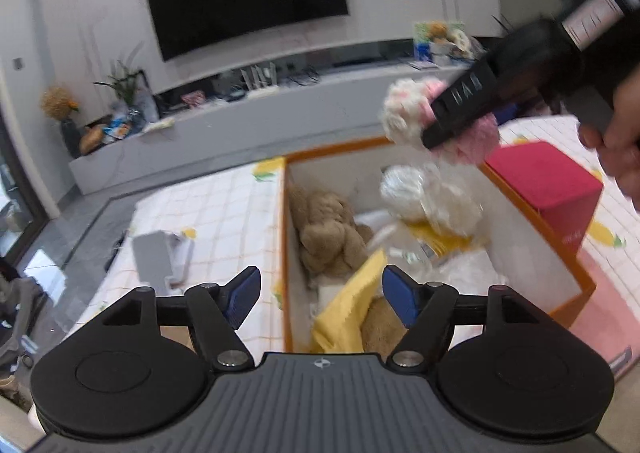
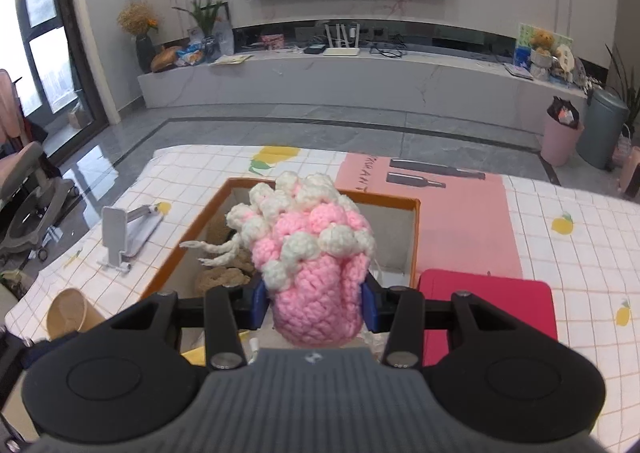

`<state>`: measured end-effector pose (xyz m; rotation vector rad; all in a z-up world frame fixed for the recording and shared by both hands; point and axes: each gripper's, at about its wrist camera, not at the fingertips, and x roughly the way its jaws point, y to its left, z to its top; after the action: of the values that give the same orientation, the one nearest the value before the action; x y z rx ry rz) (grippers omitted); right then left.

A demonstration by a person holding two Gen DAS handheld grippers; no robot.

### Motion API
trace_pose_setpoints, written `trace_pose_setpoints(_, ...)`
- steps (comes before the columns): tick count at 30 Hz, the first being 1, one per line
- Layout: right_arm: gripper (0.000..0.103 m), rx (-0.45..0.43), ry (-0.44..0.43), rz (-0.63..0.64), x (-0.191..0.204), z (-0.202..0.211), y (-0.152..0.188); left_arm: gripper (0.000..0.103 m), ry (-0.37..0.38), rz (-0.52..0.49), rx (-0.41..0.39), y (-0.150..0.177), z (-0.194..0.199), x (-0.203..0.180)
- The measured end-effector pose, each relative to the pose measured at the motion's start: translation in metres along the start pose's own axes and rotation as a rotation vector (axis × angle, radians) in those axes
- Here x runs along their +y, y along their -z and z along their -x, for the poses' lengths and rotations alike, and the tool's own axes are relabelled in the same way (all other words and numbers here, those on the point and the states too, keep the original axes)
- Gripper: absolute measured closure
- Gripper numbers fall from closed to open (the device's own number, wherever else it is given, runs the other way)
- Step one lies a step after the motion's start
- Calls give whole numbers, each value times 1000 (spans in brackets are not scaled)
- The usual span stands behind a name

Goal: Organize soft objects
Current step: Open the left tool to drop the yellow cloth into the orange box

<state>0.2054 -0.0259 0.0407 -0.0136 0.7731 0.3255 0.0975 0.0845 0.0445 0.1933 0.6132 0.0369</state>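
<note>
My right gripper (image 2: 314,299) is shut on a pink and white crochet pouch (image 2: 316,253) and holds it above the orange-rimmed box (image 2: 416,237). In the left wrist view the pouch (image 1: 404,117) hangs over the box (image 1: 536,221), clamped by the right gripper (image 1: 456,113). The box holds a tan plush toy (image 1: 328,233), a white plush in plastic wrap (image 1: 432,201) and a yellow cloth (image 1: 348,313). My left gripper (image 1: 320,299) is open and empty over the box's near end.
A red box (image 1: 548,189) stands right of the orange-rimmed box and also shows in the right wrist view (image 2: 488,313). A grey phone stand (image 2: 120,237) and a paper cup (image 2: 72,313) sit on the left of the checked tablecloth. Two dark tools (image 2: 424,173) lie at the far side.
</note>
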Motion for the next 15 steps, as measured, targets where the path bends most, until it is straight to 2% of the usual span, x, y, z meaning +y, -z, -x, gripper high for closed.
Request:
trace_pose_setpoints(2, 59, 2, -7, 6, 0, 6, 0, 16, -59, 60, -1, -6, 5, 0)
trace_pose_setpoints(5, 59, 47, -45, 30, -3, 14, 6, 16, -113, 133, 6, -14, 6, -1)
trace_pose_setpoints(6, 59, 56, -49, 45, -4, 18, 10, 17, -159, 158, -2, -15, 7, -1)
trace_pose_setpoints(8, 59, 41, -26, 81, -4, 30, 16, 18, -328, 193, -58, -11, 12, -6)
trace_pose_setpoints(9, 59, 39, -29, 110, -4, 36, 20, 18, -381, 199, -69, -8, 12, -8)
trace_pose_setpoints(10, 59, 42, -41, 137, -4, 40, 24, 18, -402, 208, -73, -5, 11, -9)
trace_pose_setpoints(12, 59, 91, -68, 189, -4, 42, 32, 18, -345, 246, -82, -1, 7, -2)
trace_pose_setpoints(14, 59, 157, -89, 223, -3, 38, 41, 18, -249, 275, -53, 1, -2, 5)
trace_pose_setpoints(15, 59, 187, -89, 238, -3, 35, 45, 18, -227, 279, -37, 3, -5, 7)
